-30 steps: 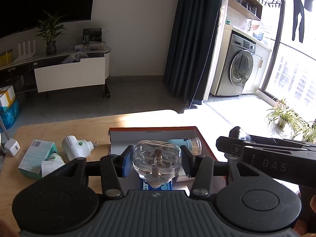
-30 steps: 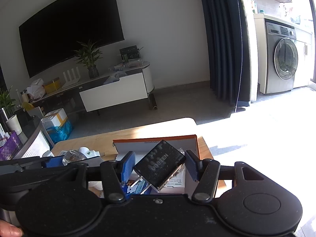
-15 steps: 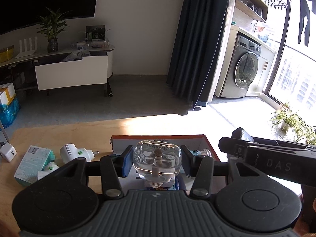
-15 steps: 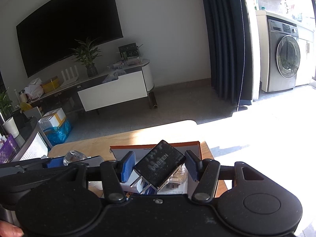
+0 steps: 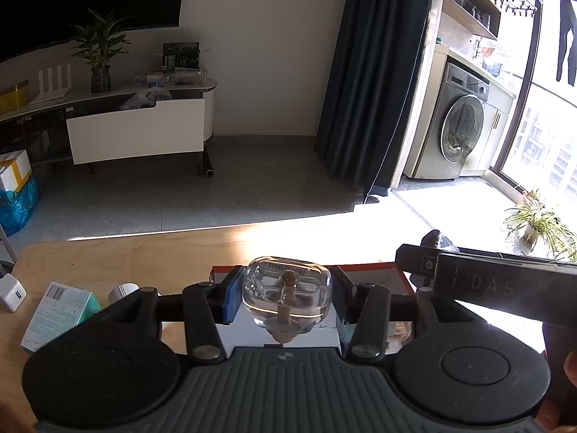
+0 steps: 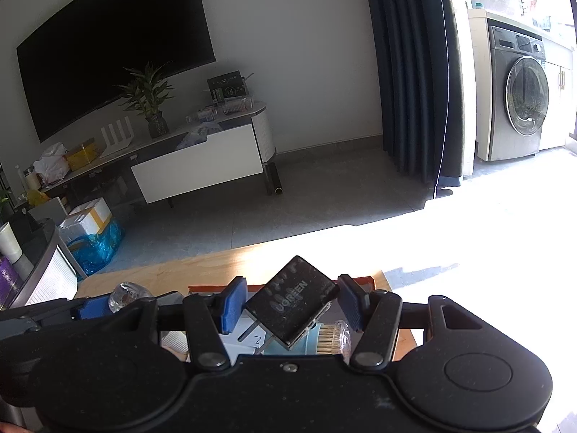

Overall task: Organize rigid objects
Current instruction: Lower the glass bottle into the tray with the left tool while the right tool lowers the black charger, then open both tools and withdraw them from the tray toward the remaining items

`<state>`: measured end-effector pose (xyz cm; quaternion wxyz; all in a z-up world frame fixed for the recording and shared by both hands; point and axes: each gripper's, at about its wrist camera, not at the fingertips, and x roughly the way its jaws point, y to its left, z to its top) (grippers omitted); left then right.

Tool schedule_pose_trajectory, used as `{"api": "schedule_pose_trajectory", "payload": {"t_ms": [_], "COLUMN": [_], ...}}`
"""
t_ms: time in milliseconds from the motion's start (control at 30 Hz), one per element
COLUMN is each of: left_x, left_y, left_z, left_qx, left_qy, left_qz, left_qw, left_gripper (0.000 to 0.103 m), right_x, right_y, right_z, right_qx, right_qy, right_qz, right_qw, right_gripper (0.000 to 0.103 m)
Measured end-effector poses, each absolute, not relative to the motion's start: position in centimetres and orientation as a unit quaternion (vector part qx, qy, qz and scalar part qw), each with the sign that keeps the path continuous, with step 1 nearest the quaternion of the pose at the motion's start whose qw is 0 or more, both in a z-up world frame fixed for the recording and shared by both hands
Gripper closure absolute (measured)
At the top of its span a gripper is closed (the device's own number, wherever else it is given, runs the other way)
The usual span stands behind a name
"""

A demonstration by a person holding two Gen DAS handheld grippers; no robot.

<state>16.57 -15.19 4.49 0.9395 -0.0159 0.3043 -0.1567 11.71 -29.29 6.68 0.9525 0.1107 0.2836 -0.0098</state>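
Glass, clear and rounded, fills the gap of the left gripper [image 5: 286, 297]: a small transparent bottle [image 5: 286, 294] with a pale wick stem running through its middle down to a ribbed beige collar at the bottom, and a line of printed digits along its top edge. Both blue pads [image 5: 230, 299] press against its sides, so the jaws are clamped on it, and it is carried clear of the wooden table [image 5: 144, 252]. Directly beneath and just ahead of it lies an open orange-rimmed box [image 5: 391, 270] with white cartons inside. Off to the left of this gripper sit a teal-and-white carton [image 5: 59, 312] and, farther out at the table edge, a white plug adapter [image 5: 12, 292].

The right gripper [image 6: 292, 305] is closed on a black charger block [image 6: 292, 305] (lettering across its face, dusty, turned cornerwise like a diamond), its two opposite corners caught between the pads. Two metal prongs [image 6: 252, 332] stick out from its lower left side. Below it, inside the same box [image 6: 364, 279], lies a clear tube of toothpicks [image 6: 330, 337] beside something pale blue. To the left of this gripper the other gripper's blue pad and the glass bottle [image 6: 126, 296] show, close alongside.
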Motion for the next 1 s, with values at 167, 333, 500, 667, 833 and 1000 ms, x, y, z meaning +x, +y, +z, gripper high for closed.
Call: {"api": "schedule_pose_trajectory", "payload": {"t_ms": [167,333,500,667,833,1000], "left_x": [17.1,17.9,19.0,20.4,20.7,19.6], "left_y": [-15.3,-15.1,-15.5,-16.6,-16.6,-15.4], "left_z": [4.1,3.7,3.3,3.3,4.2,4.9], "left_qx": [-0.019,-0.021,-0.023,-0.026,-0.033,-0.036], "left_qy": [0.314,0.322,0.335,0.338,0.332,0.328], "left_qz": [-0.154,-0.154,-0.156,-0.168,-0.181,-0.169], "left_qw": [0.937,0.934,0.929,0.926,0.925,0.929], "left_gripper": [0.053,0.053,0.053,0.053,0.042,0.032], "right_x": [12.8,11.9,9.7,8.2,7.4,7.5], "right_y": [-29.7,-30.6,-31.7,-32.4,-32.5,-31.9], "right_z": [6.5,6.9,7.2,7.2,7.5,8.0], "right_qx": [0.125,0.124,0.129,0.136,0.14,0.137], "right_qy": [0.265,0.259,0.249,0.247,0.242,0.239], "right_qz": [-0.005,-0.018,-0.024,-0.03,-0.029,-0.017], "right_qw": [0.956,0.958,0.96,0.959,0.96,0.961], "right_gripper": [0.031,0.031,0.031,0.031,0.03,0.027]}}
